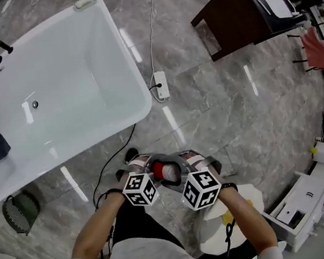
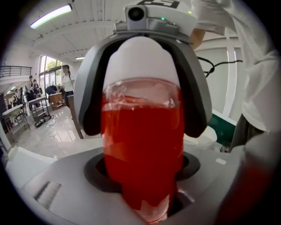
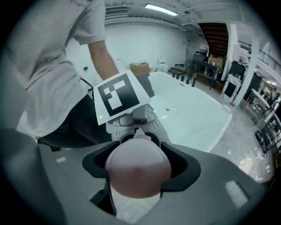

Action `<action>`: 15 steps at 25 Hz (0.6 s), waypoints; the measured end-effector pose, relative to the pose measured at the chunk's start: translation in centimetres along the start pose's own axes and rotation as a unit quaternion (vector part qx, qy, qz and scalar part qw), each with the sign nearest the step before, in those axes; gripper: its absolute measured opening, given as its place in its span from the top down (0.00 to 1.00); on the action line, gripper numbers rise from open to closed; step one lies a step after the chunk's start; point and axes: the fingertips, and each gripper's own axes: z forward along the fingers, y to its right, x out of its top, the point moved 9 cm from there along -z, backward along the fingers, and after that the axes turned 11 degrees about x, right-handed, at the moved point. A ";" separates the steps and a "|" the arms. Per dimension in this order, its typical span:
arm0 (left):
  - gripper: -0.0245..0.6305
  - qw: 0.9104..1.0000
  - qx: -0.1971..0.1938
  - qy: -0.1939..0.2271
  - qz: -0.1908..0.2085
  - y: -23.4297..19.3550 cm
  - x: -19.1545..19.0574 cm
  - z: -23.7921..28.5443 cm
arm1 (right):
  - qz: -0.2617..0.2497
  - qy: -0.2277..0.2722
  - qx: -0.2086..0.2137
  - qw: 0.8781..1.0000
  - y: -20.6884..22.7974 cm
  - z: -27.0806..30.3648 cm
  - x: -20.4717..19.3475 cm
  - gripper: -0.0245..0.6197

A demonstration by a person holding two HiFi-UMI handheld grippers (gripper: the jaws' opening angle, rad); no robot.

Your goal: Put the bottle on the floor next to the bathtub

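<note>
Clear red-liquid bottle (image 1: 158, 170) hangs aloft, pinched by the left gripper (image 1: 148, 167); the right gripper (image 1: 181, 166) spreads its jaws round the white top; placing on grey marble floor (image 1: 209, 118) beside white bathtub (image 1: 78, 60) remains

A large open lab hall: freestanding bathtub (image 1: 69, 79) on marble floor (image 1: 226, 109), a desk (image 1: 241, 15), loose cables (image 1: 152, 11).

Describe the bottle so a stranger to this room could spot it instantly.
Near the white bathtub, over the marble floor, the left gripper and right gripper meet. The bottle lies between them: clear, white-capped, its red liquid unlike their black-and-white marker cubes.
</note>
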 end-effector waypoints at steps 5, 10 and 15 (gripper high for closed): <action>0.46 1.000 0.013 -0.010 -0.009 -0.4 -2.8 1.8 | -0.019 -0.026 0.015 0.999 1.8 2.8 -1.3 0.51; 0.45 1.000 0.009 -0.013 -0.019 -0.9 -5.5 3.6 | -0.019 -0.036 0.025 0.999 3.4 5.4 -2.5 0.51; 0.45 0.998 0.007 -0.019 -0.053 -0.7 -7.4 5.3 | -0.040 -0.060 0.046 0.996 4.4 7.4 -3.7 0.51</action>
